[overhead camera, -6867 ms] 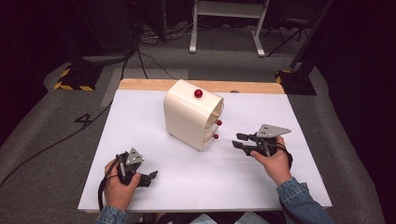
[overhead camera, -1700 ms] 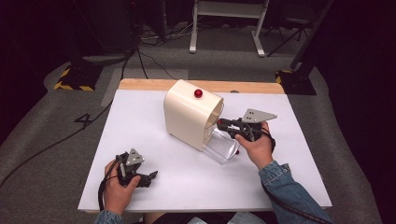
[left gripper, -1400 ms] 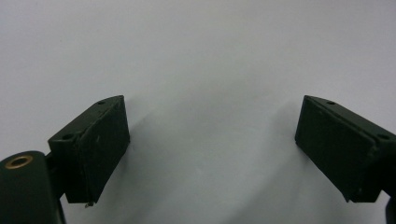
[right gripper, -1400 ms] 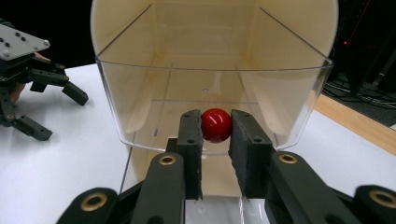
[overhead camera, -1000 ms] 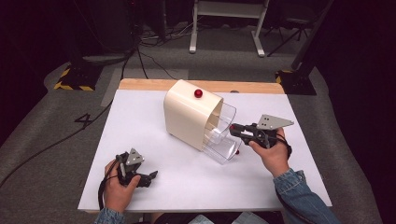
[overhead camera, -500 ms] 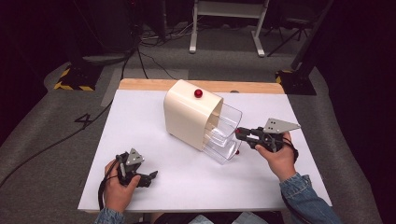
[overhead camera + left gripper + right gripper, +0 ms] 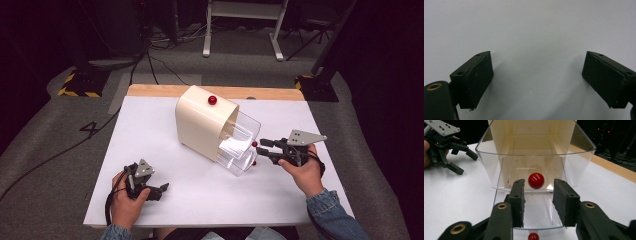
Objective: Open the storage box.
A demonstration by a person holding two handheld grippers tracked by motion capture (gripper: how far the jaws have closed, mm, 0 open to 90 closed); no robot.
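Compared with half a second earlier, the right tongs (image 7: 258, 149) have released the red knob (image 7: 536, 180) of the upper clear drawer (image 7: 239, 136) and stand just off it, their jaws parted with the knob between and beyond them, not touched. The drawer remains pulled out of the cream cabinet (image 7: 203, 123), which sits mid-surface (image 7: 150, 125). The cabinet is smooth, rounded at the top and carries a glossy red ball (image 7: 212, 100). A lower clear drawer (image 7: 541, 216) with its own red knob (image 7: 533, 236) also projects. The left tongs (image 7: 161, 189) are unchanged, resting near the front left edge of the matte white surface with jaws spread wide, empty.
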